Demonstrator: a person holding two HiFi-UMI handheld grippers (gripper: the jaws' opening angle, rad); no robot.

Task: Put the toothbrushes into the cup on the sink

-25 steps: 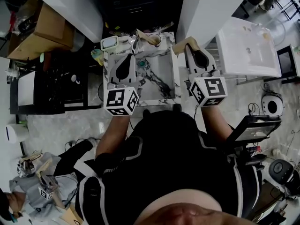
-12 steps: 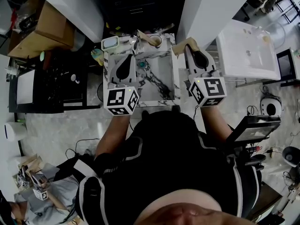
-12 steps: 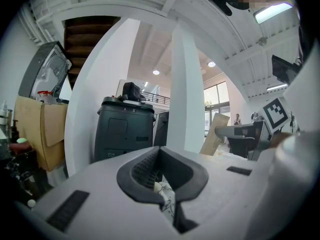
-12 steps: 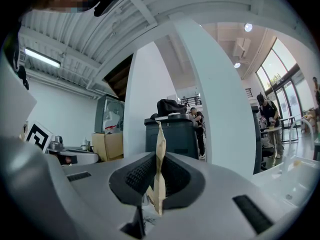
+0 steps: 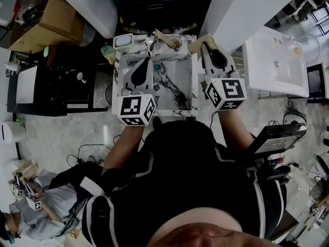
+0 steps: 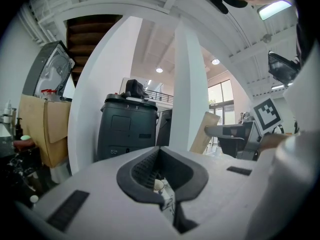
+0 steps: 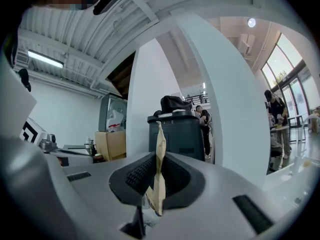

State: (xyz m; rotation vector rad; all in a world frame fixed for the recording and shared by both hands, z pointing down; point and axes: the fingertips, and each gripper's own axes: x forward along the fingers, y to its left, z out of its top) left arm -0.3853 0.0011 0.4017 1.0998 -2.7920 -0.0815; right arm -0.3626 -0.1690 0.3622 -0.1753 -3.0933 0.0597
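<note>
Well, my right gripper (image 7: 159,183) pinches a tan toothbrush (image 7: 160,149), lower end hidden. Left gripper (image 6: 162,181) is pressed together, empty.

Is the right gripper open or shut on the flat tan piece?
Shut on it: the right gripper clamps the flat tan piece between its jaws.
</note>
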